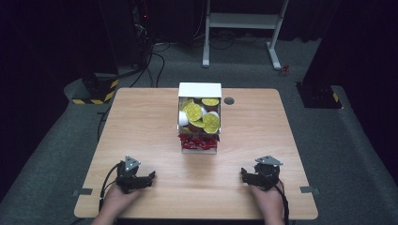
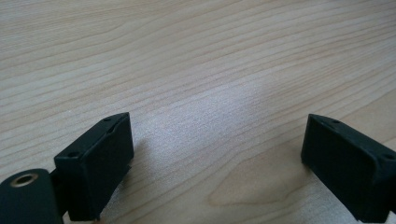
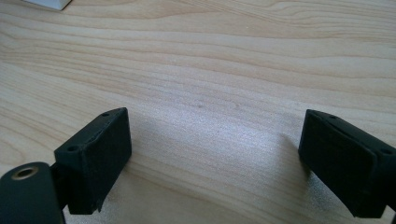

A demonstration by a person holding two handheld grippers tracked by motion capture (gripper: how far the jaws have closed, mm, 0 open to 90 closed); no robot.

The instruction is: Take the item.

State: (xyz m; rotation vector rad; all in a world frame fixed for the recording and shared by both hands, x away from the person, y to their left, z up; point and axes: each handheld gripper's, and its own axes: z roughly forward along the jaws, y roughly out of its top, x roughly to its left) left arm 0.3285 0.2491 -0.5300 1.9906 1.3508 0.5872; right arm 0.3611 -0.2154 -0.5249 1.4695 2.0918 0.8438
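A white box (image 1: 200, 90) stands at the middle of the wooden table (image 1: 141, 122), its far compartment holding several yellow-lidded cups (image 1: 201, 115) and its near compartment red wrapped packets (image 1: 198, 140). My left gripper (image 1: 151, 176) rests near the front left edge, held in a hand, jaws wide apart over bare wood (image 2: 215, 140). My right gripper (image 1: 243, 174) rests near the front right edge, also open, with nothing between its jaws (image 3: 212, 140). A white corner of the box (image 3: 46, 3) peeks in at the top left of the right gripper view.
A small dark round grommet (image 1: 228, 101) sits in the table right of the box. Beyond the table stand a white desk frame (image 1: 244, 23), a dark cabinet with cables (image 1: 136, 33) and yellow-black striped bases (image 1: 94, 91) on grey carpet.
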